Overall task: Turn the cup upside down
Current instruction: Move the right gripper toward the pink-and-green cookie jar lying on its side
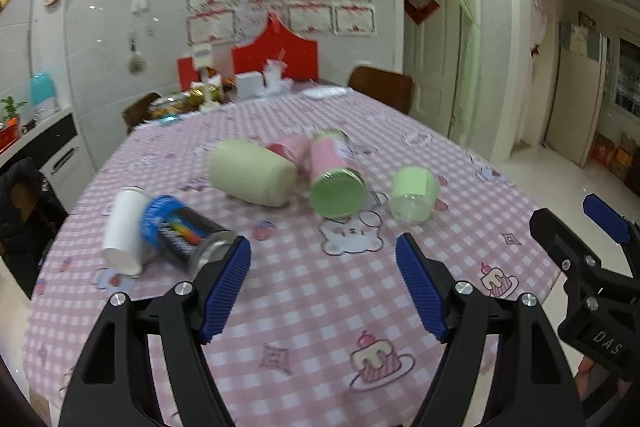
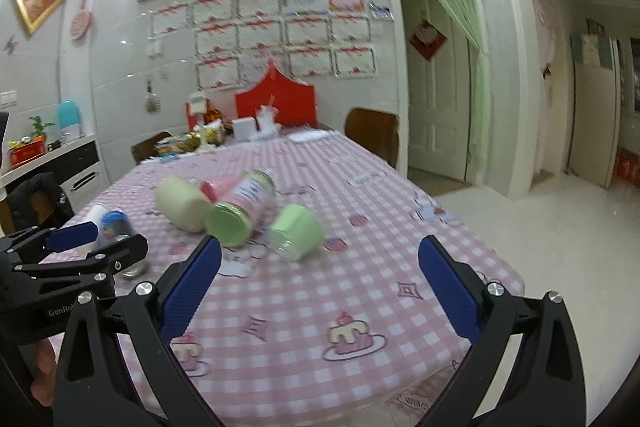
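Several cups and jars lie on their sides on the pink checked tablecloth [image 1: 304, 291]. A small pale green cup [image 1: 412, 193] lies at the right, open end toward me; it also shows in the right wrist view [image 2: 296, 233]. A pink jar with a green lid [image 1: 336, 175] lies beside it, then a cream cup [image 1: 252, 177], a pink cup [image 1: 288, 147], a glass jar with a blue label [image 1: 180, 231] and a white cup [image 1: 124, 231]. My left gripper [image 1: 324, 267] is open and empty, short of the cups. My right gripper [image 2: 320, 271] is open and empty, near the green cup.
The far end of the table holds boxes, snacks and a red board [image 1: 276, 55]. Brown chairs [image 1: 382, 87] stand at the far sides. A dark jacket [image 1: 24, 211] hangs at the left. The table's near right edge [image 2: 500, 291] drops to the tiled floor.
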Available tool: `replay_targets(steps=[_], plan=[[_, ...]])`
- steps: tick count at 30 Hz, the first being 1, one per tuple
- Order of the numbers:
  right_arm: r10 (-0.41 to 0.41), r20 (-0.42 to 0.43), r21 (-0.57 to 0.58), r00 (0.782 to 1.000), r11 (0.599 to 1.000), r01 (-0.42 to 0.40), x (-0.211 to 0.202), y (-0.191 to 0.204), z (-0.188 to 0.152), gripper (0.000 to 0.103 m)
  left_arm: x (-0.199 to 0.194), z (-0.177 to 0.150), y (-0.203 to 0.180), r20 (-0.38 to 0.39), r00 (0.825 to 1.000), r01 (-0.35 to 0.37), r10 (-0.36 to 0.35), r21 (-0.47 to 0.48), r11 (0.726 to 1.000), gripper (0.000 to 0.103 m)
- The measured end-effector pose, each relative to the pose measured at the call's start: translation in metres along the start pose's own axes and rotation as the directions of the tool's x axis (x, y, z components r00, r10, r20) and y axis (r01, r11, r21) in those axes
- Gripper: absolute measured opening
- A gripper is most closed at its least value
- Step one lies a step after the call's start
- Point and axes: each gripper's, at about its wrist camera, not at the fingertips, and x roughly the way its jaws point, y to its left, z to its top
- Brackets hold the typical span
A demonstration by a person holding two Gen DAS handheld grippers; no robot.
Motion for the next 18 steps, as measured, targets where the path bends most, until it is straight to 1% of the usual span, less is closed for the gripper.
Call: replay_targets(steps=[4, 9, 12, 15, 18], plan=[[-0.015, -0.043, 0.024, 0.999, 1.000, 0.016, 0.023, -0.013, -0.002, 0.095, 0.036, 0.007, -0.008, -0.063, 0.998, 0.016, -0.016, 0.001, 1.000, 0.074], [-0.009, -0.101, 0.052, 0.995, 0.999, 0.015, 0.052, -0.024, -0.005, 0.095, 0.070, 0.016, -0.012, -0.115, 0.993, 0.012, -0.014, -0.014, 1.000, 0.074], [-0.003, -0.133, 0.065, 0.991, 0.998, 0.011, 0.071, -0.029, -0.005, 0.095, 0.096, 0.025, -0.013, -0.159, 0.987, 0.015, -0.018, -0.025, 1.000, 0.074], [0.012, -0.161, 0.086, 0.987, 0.996, 0.002, 0.088, -0.033, -0.002, 0.095, 0.113, 0.031, -0.014, -0.189, 0.982, 0.017, -0.023, -0.031, 0.999, 0.074], [0.021, -0.183, 0.103, 0.983, 0.995, -0.002, 0.105, -0.035, 0.005, 0.095, 0.134, 0.040, -0.013, -0.235, 0.972, 0.016, -0.026, -0.045, 0.999, 0.074]])
